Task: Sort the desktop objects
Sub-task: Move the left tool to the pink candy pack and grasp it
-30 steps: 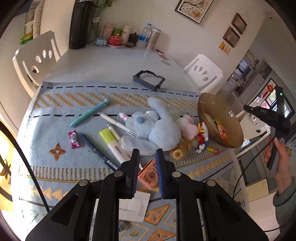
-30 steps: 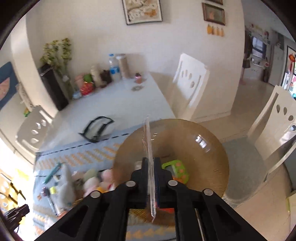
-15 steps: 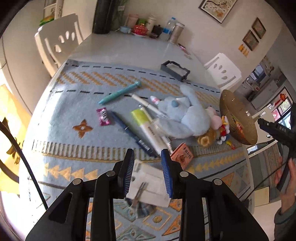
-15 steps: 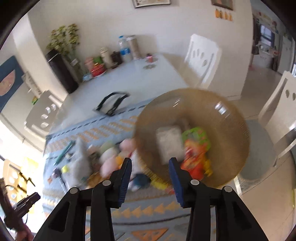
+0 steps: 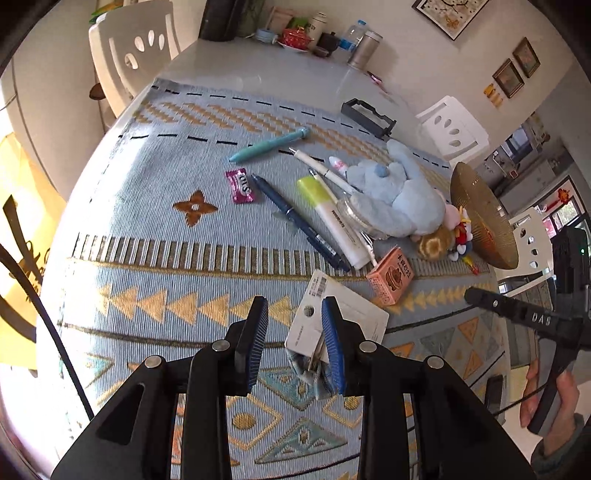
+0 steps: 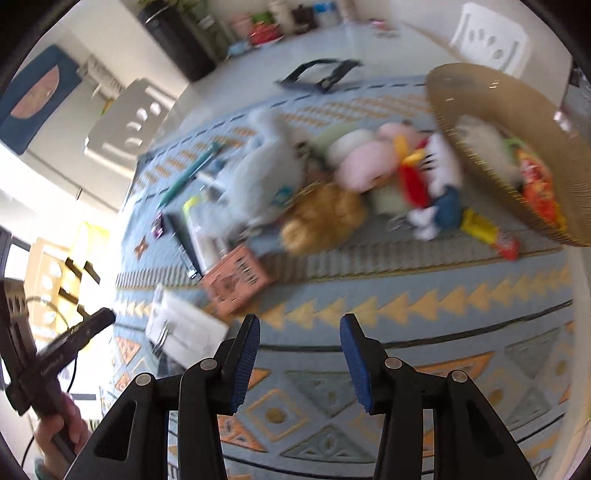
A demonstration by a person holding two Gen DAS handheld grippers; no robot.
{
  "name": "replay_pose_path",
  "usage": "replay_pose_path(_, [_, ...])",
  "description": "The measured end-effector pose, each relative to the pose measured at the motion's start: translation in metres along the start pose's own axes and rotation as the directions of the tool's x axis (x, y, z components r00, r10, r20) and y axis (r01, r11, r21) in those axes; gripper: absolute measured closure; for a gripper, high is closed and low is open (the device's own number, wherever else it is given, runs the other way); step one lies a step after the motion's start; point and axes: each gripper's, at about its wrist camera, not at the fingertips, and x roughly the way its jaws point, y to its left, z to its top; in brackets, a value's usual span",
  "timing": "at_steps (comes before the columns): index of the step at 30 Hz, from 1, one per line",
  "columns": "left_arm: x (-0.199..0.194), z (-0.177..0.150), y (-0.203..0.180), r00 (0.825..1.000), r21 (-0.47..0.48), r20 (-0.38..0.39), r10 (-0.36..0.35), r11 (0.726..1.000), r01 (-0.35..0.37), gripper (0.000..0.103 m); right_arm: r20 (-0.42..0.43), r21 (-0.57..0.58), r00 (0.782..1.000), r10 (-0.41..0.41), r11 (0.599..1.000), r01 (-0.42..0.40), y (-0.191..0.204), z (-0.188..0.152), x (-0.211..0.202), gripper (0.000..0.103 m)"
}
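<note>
Right claw (image 6: 300, 363) parted and empty, jaws just opened; left claw (image 5: 294, 345) slightly parted, empty, above the white card (image 5: 343, 317). Beyond the card, pens, plush toys, probably unsorted; amber dish (image 6: 495, 147) farthest, holding snacks

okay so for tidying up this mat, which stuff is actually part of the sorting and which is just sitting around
Part of the sorting:
teal pen
yellow highlighter
pink candy
blue plush rabbit
orange box
white card
amber plate

Just sitting around:
bottles and jars at the table's far end
white chairs
framed pictures
</note>
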Motion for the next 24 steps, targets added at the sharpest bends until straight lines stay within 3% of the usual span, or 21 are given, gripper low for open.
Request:
replay_pose_path(6, [0.015,0.029,0.012,1.0,0.01,0.03,-0.001,1.0,0.0,0.075,-0.018,-0.01,1.0,0.0,1.0,-0.001,0.023,0.003,0.012,0.059])
replay_pose_path(13, [0.064,0.078,0.038,0.995,0.02,0.053,0.086,0.996,-0.087,0.075,-0.026,0.025,0.999,-0.023,0.999,0.024,0.026,0.012,0.02,0.058])
replay_pose_path(18, [0.099,0.092,0.038,0.993,0.08,0.02,0.115,0.99,-0.116,0.075,-0.036,0.05,0.999,-0.039,0.998,0.041,0.027,0.018,0.026,0.057])
replay_pose_path(22, [0.103,0.095,0.032,0.989,0.128,0.073,0.128,0.982,-0.137,0.076,-0.063,0.052,0.997,-0.044,0.998,0.048,0.03,0.023,0.04,0.057])
replay_pose_path(23, [0.103,0.096,0.032,0.989,0.134,0.082,0.122,0.982,-0.132,0.077,-0.069,0.058,0.997,-0.04,0.997,0.044,0.032,0.022,0.043,0.057])
replay_pose_path(24, [0.103,0.096,0.032,0.989,0.145,0.086,0.119,0.981,-0.13,0.09,-0.081,0.069,0.996,-0.028,0.997,0.034,0.033,0.023,0.049,0.057])
